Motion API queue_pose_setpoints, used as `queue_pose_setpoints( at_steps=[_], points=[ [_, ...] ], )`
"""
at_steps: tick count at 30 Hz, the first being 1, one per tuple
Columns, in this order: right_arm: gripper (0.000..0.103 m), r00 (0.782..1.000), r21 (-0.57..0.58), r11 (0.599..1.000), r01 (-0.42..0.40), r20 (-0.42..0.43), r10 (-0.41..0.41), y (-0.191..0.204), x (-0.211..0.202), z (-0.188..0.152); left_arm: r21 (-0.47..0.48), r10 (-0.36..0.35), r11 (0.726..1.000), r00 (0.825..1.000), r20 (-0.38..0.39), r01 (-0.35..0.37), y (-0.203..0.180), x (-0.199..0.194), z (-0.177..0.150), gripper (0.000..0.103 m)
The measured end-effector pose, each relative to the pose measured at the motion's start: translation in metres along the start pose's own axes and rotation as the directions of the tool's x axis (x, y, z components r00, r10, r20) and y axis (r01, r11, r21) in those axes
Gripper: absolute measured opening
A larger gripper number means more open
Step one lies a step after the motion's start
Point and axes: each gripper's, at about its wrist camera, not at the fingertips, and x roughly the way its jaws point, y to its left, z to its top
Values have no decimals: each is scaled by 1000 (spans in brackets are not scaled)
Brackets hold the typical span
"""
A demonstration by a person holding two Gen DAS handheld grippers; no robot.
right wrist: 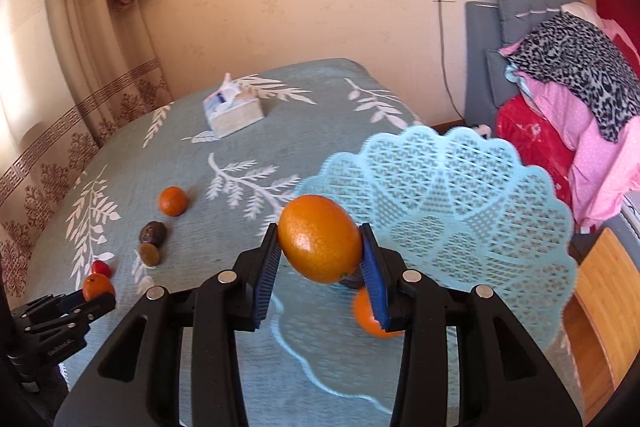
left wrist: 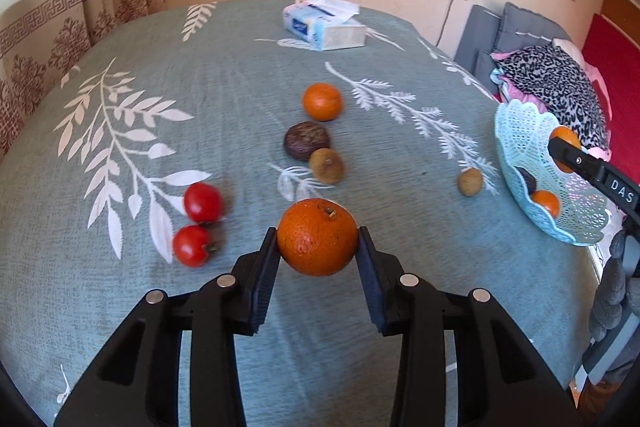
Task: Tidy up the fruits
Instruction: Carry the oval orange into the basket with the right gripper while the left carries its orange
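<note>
My left gripper (left wrist: 318, 241) is shut on a dark orange (left wrist: 317, 237) just above the leaf-print cloth. Around it on the cloth lie two red tomatoes (left wrist: 202, 202), a second orange (left wrist: 322, 101), a dark brown fruit (left wrist: 306, 140) and two small tan fruits (left wrist: 326, 165). In the right wrist view my right gripper (right wrist: 320, 247) is shut on a smooth oval orange (right wrist: 319, 238) above the near rim of the light blue lattice basket (right wrist: 460, 211). Inside the basket sit an orange (right wrist: 366, 315) and a dark fruit, both partly hidden by the fingers.
A tissue box (left wrist: 324, 27) stands at the far side of the table. The basket (left wrist: 532, 163) sits close to the table's right edge. Beyond that edge are a grey chair with piled clothes (right wrist: 568, 79) and a wooden surface (right wrist: 600, 307). Curtains hang on the left.
</note>
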Motion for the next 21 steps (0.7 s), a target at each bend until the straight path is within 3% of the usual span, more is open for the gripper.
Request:
queue_pose_setpoints(
  at_steps=[8, 18, 21],
  points=[
    [40, 997, 56, 995, 79, -31, -77, -40, -2, -8, 63, -29, 998, 999, 13, 28, -33, -2, 8, 39],
    [41, 994, 71, 992, 109, -23, -108, -55, -8, -12, 131, -65, 990, 997, 32, 60, -70, -3, 20, 39],
    [55, 993, 95, 988, 121, -1, -121, -63, -14, -11, 148, -79, 986, 996, 36, 73, -81, -2, 24, 39]
  ],
)
